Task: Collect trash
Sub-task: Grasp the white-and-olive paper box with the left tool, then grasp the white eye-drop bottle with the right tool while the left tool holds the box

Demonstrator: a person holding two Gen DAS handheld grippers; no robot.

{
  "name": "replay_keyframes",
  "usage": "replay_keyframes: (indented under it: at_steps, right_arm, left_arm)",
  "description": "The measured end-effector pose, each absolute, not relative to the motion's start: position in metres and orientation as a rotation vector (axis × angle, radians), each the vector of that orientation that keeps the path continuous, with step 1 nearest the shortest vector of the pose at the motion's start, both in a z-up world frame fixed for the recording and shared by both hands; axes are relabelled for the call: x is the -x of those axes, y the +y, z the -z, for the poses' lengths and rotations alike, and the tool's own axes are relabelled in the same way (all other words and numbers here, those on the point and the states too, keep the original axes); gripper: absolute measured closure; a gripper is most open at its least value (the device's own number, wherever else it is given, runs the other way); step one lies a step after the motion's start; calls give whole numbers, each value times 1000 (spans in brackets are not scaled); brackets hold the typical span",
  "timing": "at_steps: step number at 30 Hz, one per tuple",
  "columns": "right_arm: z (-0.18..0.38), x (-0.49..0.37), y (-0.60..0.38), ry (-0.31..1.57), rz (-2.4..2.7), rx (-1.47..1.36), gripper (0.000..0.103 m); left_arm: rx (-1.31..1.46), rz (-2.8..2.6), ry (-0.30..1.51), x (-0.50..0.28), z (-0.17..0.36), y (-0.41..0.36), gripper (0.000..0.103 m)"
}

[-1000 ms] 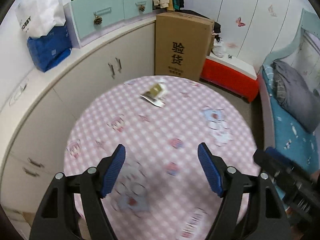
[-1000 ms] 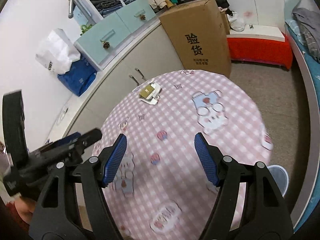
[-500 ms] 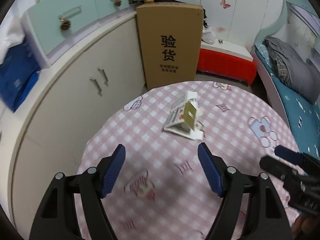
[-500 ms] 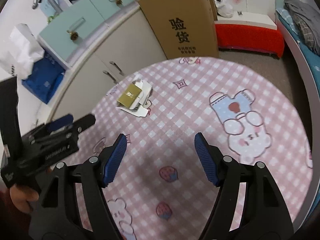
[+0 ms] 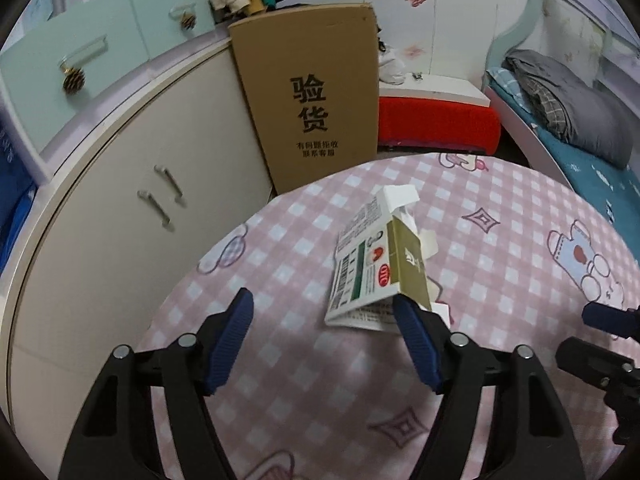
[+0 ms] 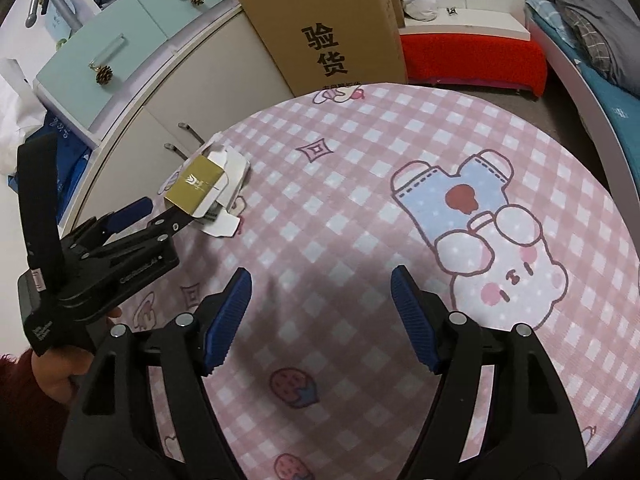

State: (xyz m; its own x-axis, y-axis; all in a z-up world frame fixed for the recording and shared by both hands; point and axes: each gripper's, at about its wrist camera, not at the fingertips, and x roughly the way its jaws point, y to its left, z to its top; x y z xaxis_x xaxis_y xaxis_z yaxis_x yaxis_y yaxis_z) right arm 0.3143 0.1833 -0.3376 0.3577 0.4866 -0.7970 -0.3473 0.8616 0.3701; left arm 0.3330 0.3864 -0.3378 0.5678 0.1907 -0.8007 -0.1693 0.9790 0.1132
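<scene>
A flattened medicine carton (image 5: 376, 268), white with an olive-gold panel, lies on the pink checked round table (image 5: 304, 360) near its far left edge. It also shows in the right wrist view (image 6: 208, 196). My left gripper (image 5: 326, 340) is open, its right fingertip at the carton's near corner and the carton just ahead between the fingers. In the right wrist view the left gripper (image 6: 156, 210) reaches the carton from the left. My right gripper (image 6: 320, 316) is open and empty over the table's middle, well right of the carton.
A tall cardboard box (image 5: 316, 96) stands on the floor behind the table. A cream cabinet (image 5: 120, 208) with teal drawers runs along the left. A red bench (image 5: 436, 124) and a bed (image 5: 568, 112) lie at the right.
My left gripper has moved forward across the table up to the carton, which now sits close between its fingers. My right gripper has also moved forward over the table.
</scene>
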Motion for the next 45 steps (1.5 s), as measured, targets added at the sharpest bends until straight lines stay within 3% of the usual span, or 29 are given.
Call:
replay_keyframes:
  at_steps: [2,5,11,25,35,45]
  right_arm:
    - [340,-316,180,1082,-535,-158,31]
    - [343,-317,176,1081,-531,-176,32]
    - [340,-317,163,1077,-536,-222,32]
    - [315,-306,123,1068,-546,-339,31]
    - [314,-286,134,1174,-548,-297,31]
    - [322,-265,152,1244,-563,-248,31]
  left_arm:
    - [-47,-198,944,-338,341,384,52]
    - [-27,-163,954,-342,344,382,85]
    - [16,-67,944,-340,338,369,101]
    - [157,39,1003,-267,320,316,101]
    - [490,115,1166,-218,326,324,101]
    - [559,63,1235,-188,324,336,101]
